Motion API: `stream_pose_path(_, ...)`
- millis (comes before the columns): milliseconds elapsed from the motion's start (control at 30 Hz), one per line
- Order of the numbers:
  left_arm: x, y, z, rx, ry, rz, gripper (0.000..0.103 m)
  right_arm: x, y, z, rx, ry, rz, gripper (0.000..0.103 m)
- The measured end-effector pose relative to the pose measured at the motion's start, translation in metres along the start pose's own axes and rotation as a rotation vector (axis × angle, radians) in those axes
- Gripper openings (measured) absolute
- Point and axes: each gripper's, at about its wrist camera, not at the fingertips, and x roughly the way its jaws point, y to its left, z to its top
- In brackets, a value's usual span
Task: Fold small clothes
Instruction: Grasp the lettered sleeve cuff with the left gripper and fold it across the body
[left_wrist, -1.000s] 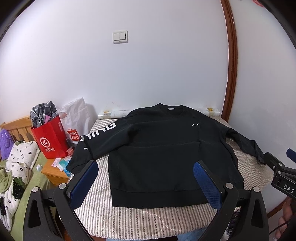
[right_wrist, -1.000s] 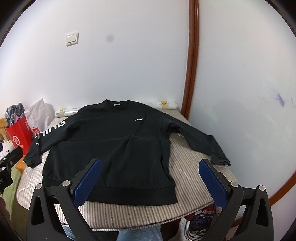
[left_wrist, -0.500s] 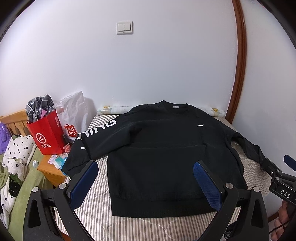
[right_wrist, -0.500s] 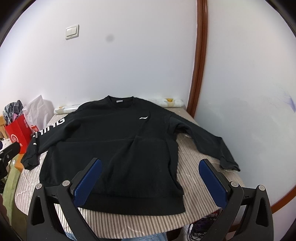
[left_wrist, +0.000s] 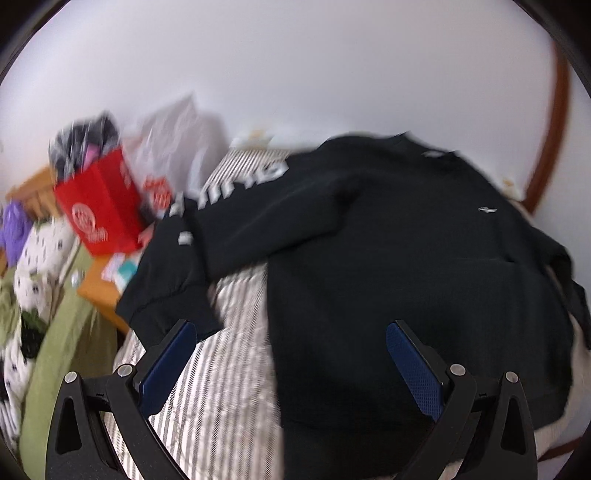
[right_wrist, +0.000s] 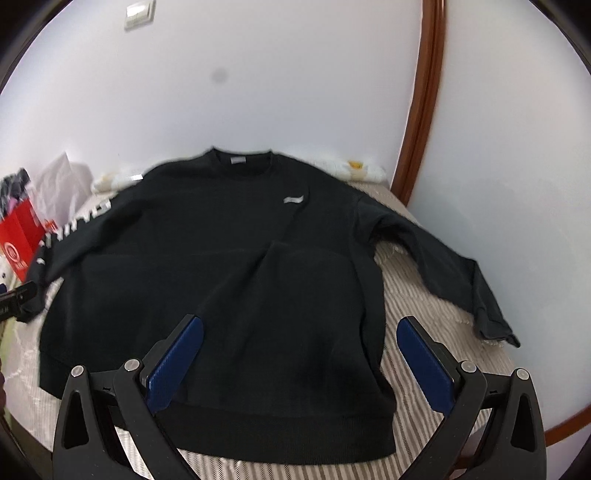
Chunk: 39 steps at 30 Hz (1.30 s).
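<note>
You're working over a grey-and-white striped bed cover (right_wrist: 424, 295) set against a white wall (right_wrist: 277, 74), with a brown wooden door frame (right_wrist: 424, 92) at the right. A white light switch (right_wrist: 139, 10) is sitting high on that wall. A red paper shopping bag (left_wrist: 99, 206) and a white plastic bag (left_wrist: 173, 133) are standing left of the bed.

The black long-sleeved sweatshirt (right_wrist: 221, 277) is lying flat, front up, sleeves spread out. Your left gripper (left_wrist: 290, 369) is hovering over its left sleeve and hem side, blue-padded fingers (left_wrist: 168, 365) wide apart, holding nothing. Your right gripper (right_wrist: 299, 365) is hovering over the hem, fingers wide apart too, empty.

White sleeve lettering is showing, blurred, unreadable; a small white chest logo (right_wrist: 294, 199) is also showing.
</note>
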Motion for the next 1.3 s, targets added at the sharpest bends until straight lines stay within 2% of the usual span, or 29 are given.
stream_pose_path(100,0.033,0.025,0.0,-0.048,0.039,0.031,0.101,0.02,0.0,-0.005,0.015,0.039,0.005,0.103)
stream_pose_path(233,0.065,0.044,0.003,-0.05,0.059,0.089,0.096,0.041,0.002,-0.006,0.057,0.083,0.036,0.103)
stream_pose_path(333,0.084,0.054,0.005,-0.046,0.079,0.114,0.088,0.048,0.007,-0.006,0.066,0.081,0.063,0.102)
stream_pose_path(433,0.098,0.064,0.005,-0.066,0.1,0.097,0.078,0.056,0.016,-0.005,0.056,0.091,0.065,0.098)
stream_pose_path(533,0.099,0.064,0.005,-0.049,0.078,0.116,0.072,0.064,0.024,-0.006,0.046,0.11,0.07,0.098)
stream_pose_path(633,0.1,0.064,0.007,-0.036,0.075,0.138,0.06,0.069,0.028,-0.006,0.045,0.128,0.073,0.098)
stream_pose_path(700,0.101,0.066,0.007,-0.039,0.069,0.169,0.043,0.072,0.03,-0.006,0.046,0.131,0.073,0.098)
stream_pose_path(800,0.1,0.072,0.009,-0.055,0.067,0.185,0.025,0.074,0.033,-0.005,0.051,0.137,0.075,0.098)
stream_pose_path(900,0.097,0.078,0.01,-0.062,0.071,0.161,0.01,0.075,0.035,-0.004,0.046,0.14,0.072,0.098)
stream_pose_path(1067,0.079,0.08,0.017,-0.086,0.06,0.1,0.006,0.068,0.033,-0.002,0.04,0.118,0.092,0.098)
stream_pose_path(1200,0.047,0.071,0.034,-0.108,0.014,-0.022,0.006,0.06,0.026,0.002,0.018,0.082,0.108,0.096)
stream_pose_path(1300,0.024,0.054,0.05,-0.104,-0.022,-0.108,0.006,0.055,0.015,0.007,0.013,0.038,0.071,0.096)
